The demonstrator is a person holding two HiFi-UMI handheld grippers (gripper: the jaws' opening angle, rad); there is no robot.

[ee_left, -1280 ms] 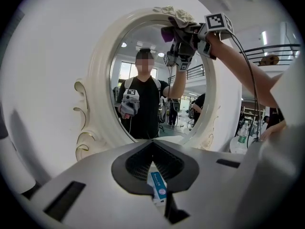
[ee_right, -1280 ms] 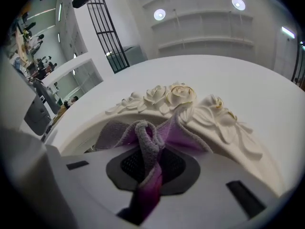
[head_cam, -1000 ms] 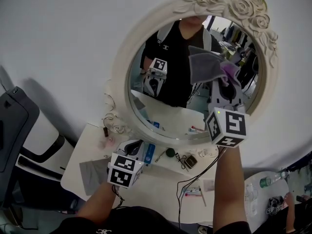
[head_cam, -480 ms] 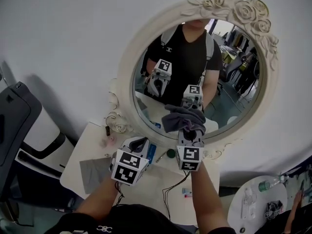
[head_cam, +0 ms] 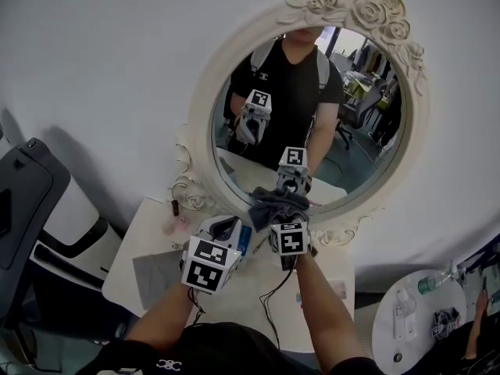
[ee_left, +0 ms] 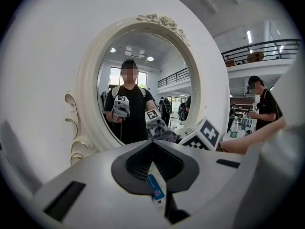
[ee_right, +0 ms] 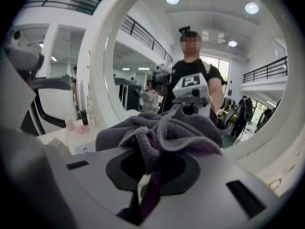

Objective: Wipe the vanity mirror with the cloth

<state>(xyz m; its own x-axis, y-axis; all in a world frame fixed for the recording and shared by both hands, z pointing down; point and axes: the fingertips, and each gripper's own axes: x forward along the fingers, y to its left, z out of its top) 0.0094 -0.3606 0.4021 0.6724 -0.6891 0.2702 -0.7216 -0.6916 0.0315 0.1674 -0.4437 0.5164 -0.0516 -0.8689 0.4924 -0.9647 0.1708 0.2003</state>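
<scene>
Nearest, the left gripper (ee_left: 152, 150), jaws together and empty, hangs over a white table (head_cam: 250, 291) strewn with cables (head_cam: 275, 307), beside a blue-labelled tube (head_cam: 241, 242) and a flat grey square of fabric (head_cam: 156, 270). The right gripper (ee_right: 151, 165) is clamped on a bunched grey terry cloth (ee_right: 162, 130) with a purple edge, at the bottom of the glass. Beyond, the oval vanity mirror (head_cam: 308, 112) stands with its long axis upright, facing the person. Its cream frame is carved with roses on top and scrolls below.
</scene>
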